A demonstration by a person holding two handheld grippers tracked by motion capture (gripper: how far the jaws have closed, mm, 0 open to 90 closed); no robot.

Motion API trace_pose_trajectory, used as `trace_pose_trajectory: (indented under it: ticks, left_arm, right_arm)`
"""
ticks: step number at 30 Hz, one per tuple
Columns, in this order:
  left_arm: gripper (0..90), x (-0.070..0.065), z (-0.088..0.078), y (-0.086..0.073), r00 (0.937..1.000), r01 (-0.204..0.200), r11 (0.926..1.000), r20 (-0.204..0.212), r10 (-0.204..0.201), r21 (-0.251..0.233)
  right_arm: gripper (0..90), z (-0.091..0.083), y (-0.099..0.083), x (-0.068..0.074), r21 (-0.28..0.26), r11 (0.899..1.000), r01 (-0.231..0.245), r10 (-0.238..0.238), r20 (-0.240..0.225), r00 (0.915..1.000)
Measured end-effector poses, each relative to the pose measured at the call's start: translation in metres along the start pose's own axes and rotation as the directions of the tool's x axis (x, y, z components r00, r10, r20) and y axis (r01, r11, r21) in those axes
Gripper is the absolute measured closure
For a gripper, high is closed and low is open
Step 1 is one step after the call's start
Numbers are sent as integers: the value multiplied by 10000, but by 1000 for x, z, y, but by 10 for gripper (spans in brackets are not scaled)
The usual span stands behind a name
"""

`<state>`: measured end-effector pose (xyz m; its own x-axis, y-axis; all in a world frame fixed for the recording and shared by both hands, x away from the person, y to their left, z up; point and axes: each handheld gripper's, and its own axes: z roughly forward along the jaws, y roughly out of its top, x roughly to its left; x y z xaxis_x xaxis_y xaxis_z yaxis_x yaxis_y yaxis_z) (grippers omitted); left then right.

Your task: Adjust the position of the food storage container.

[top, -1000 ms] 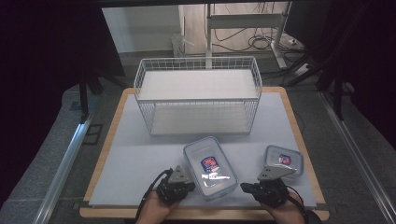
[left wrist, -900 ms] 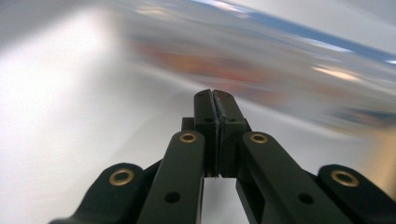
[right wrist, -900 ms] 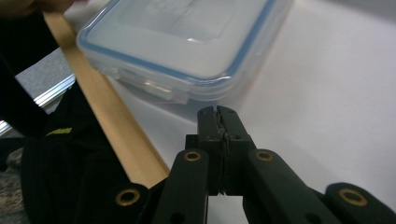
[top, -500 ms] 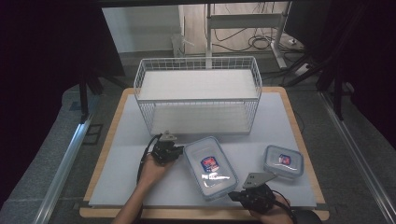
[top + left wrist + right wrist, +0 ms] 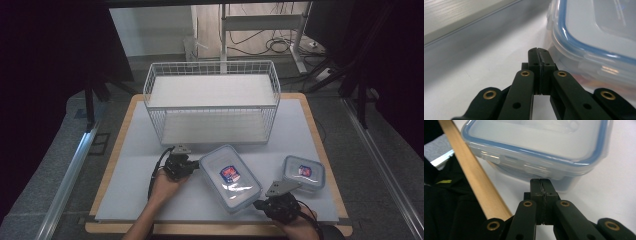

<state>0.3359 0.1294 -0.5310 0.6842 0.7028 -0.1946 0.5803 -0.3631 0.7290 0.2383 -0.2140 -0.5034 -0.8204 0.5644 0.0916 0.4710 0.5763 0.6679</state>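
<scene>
White matting on a wood-edged tabletop sets the stage, and right at its near middle lies the large clear plastic food container with the blue-sealed lid, turned at an angle, flat on the mat. Both tools are on it now: the left gripper noses against the container's far-left corner, jaws pressed tight together with nothing between them, and the left gripper view shows those black tips just beside the lid's blue rim. Down at the near edge, the right gripper sits at the container's near-right corner, its jaws likewise closed flat on each other, tips just short of the side latch. It looks like a two-sided nudge to square or slide the box, so the smart play is to push low on the wall, not the lid lip, and keep both sides even so it doesn't spin or skid toward the wooden edge strip. Just to the right rests a smaller clear lidded container, apart from the big one. Behind them stands a white wire basket shelf, and beyond it a dim room with metal stand legs and loose cables on the floor.
</scene>
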Motion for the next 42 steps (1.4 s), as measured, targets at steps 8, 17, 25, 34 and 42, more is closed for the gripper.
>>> trace_pose_trajectory:
  ticks: [8, 17, 25, 34, 42]
  left_arm:
    - [898, -13, -7, -2, 9966, -651, 9977, 518, 640, 192]
    - [879, 15, 6, 14, 9981, -142, 9989, -599, 115, -437]
    - [899, 4, 4, 13, 9991, 97, 9983, 406, -74, -579]
    - [899, -18, -1, 5, 9965, -20, 9998, 832, 37, -210]
    - [885, -35, -11, -4, 9909, -327, 9995, 1304, 325, -5]
  right_arm:
    - [896, -1, 2, -17, -51, 9986, -522, 525, 556, 9971]
    - [895, -4, 2, -25, -404, 9941, -1006, 1032, 683, 9923]
    - [893, -8, 0, -28, -446, 9913, -1237, 1271, 846, 9883]
    - [891, -18, -9, -40, -466, 9851, -1658, 1709, 1468, 9743]
    - [892, -25, -14, -51, -528, 9773, -2052, 2115, 1903, 9587]
